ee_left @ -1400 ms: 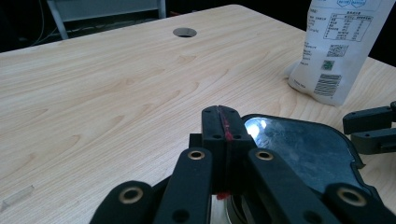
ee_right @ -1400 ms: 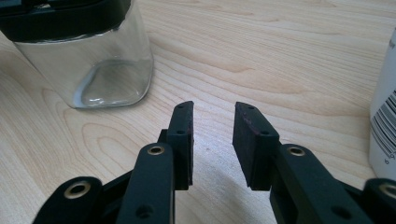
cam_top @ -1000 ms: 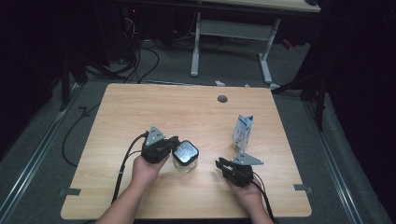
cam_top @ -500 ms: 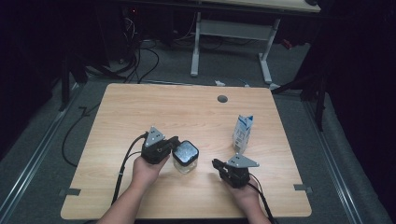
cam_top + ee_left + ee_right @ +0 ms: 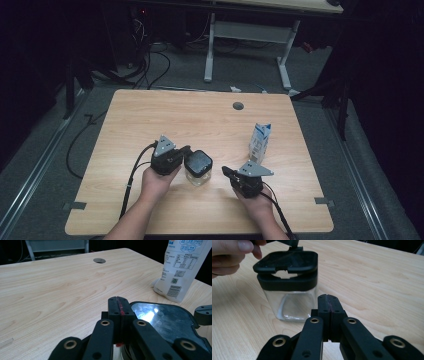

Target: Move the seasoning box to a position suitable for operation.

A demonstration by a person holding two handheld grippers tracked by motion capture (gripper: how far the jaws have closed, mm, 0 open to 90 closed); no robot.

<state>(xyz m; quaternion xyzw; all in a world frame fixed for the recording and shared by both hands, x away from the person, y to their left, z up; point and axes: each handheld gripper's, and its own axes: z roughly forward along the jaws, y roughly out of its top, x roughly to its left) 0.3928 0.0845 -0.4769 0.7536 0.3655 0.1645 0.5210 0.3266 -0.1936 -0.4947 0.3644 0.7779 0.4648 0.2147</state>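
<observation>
A clear square jar [image 5: 198, 169] with a black lid [image 5: 287, 261] stands at the front middle of the wooden table [image 5: 150, 115]. My left gripper [image 5: 187, 152] is shut, its tips [image 5: 118, 301] against the left rim of the lid [image 5: 162, 320]; whether they pinch the lid's tab I cannot tell. My right gripper [image 5: 226, 171] hovers just right of the jar [image 5: 287, 305], pointing at it. Its jaws have just been closing and now stand shut [image 5: 329, 298] with nothing between them. A white and blue carton [image 5: 260, 142] stands upright behind the right gripper.
A round cable hole [image 5: 238, 106] lies near the table's far edge. The carton [image 5: 180, 267] stands close beyond the jar on its right. Cables trail from both grippers over the table's front edge. A metal desk frame [image 5: 250, 35] stands on the floor beyond the table.
The right gripper has shifted a little left toward the jar and risen slightly. The left gripper and the jar have stayed put.
</observation>
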